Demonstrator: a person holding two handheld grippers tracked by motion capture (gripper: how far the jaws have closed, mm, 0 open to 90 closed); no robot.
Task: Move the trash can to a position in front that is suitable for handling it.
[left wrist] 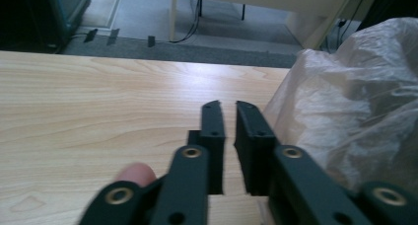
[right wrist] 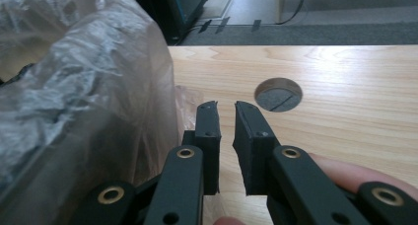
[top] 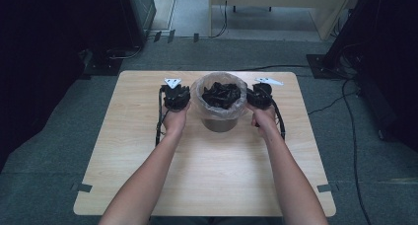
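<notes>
A small bin lined with a clear plastic bag stands at the back middle of the wooden table; dark crumpled stuff fills it. My left gripper sits just left of the bin, my right gripper just right of it. In the left gripper view the gripper has its jaws drawn together to a thin slit with nothing between them, and the bag bulges at the right. The right gripper looks the same, with the bag at its left.
A round cable hole is cut in the table ahead of the right gripper. Cables run over the grey floor to the right, dark equipment stands at the back left, and a pale desk is behind.
</notes>
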